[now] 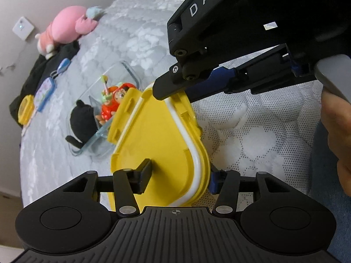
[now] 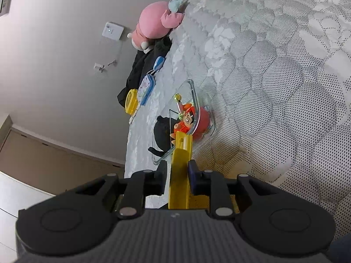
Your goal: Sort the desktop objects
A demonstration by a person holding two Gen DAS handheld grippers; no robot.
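At the far left edge of the bed (image 1: pixel 136 35) lay a pink plush toy (image 1: pixel 63 26), a blue case (image 1: pixel 45 93) and a small yellow box (image 1: pixel 25 109). Further right stood the glass container (image 1: pixel 122 72) with a black knitted toy (image 1: pixel 82 122) and a red doll (image 1: pixel 114 103) inside. We held the yellow lid (image 1: pixel 158 135) tilted just beside it, our left hand-held gripper (image 1: pixel 179 177) pinching its near end, our right hand-held gripper (image 1: pixel 173 92) pinching its far rim. We judged the lid was being fitted or removed. Open quilt lay to the right.
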